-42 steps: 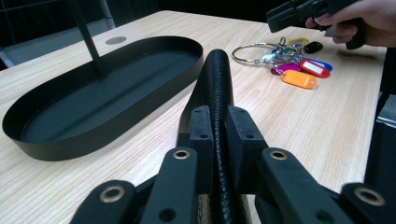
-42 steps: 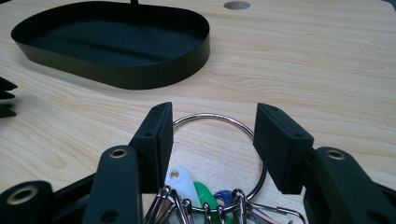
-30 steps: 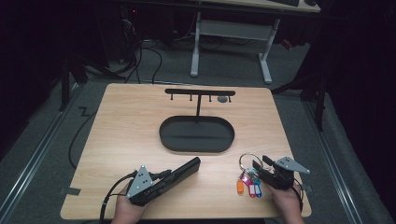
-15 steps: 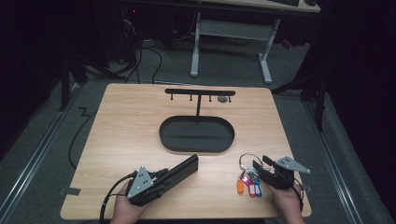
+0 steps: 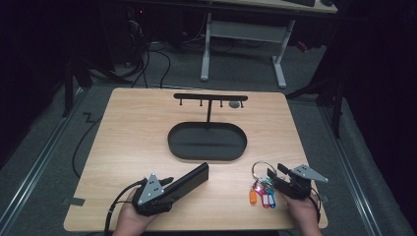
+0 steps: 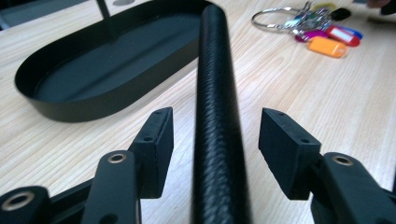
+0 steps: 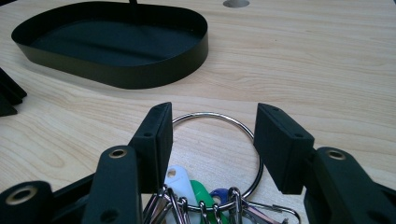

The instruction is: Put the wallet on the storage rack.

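The left gripper (image 6: 215,135) has just been opening, freeing the long black textured bar (image 6: 215,107) onto the tabletop (image 5: 128,142); right gripper (image 7: 212,135) wide around the steel key ring (image 7: 219,161), ungripped.

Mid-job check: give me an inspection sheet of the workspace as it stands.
Surface: wooden table, bare wood, dry.
Job's things: black case lying flat; key ring with coloured tags; black oval tray with hook stand.
Clutter: nothing seen.
Grippers: left gripper has just been opening, case between its jaws, pads apart from it; right gripper open, straddling the ring.
Cables: gripper cable trails off the near edge.
Surroundings: dark floor, desk frame behind.
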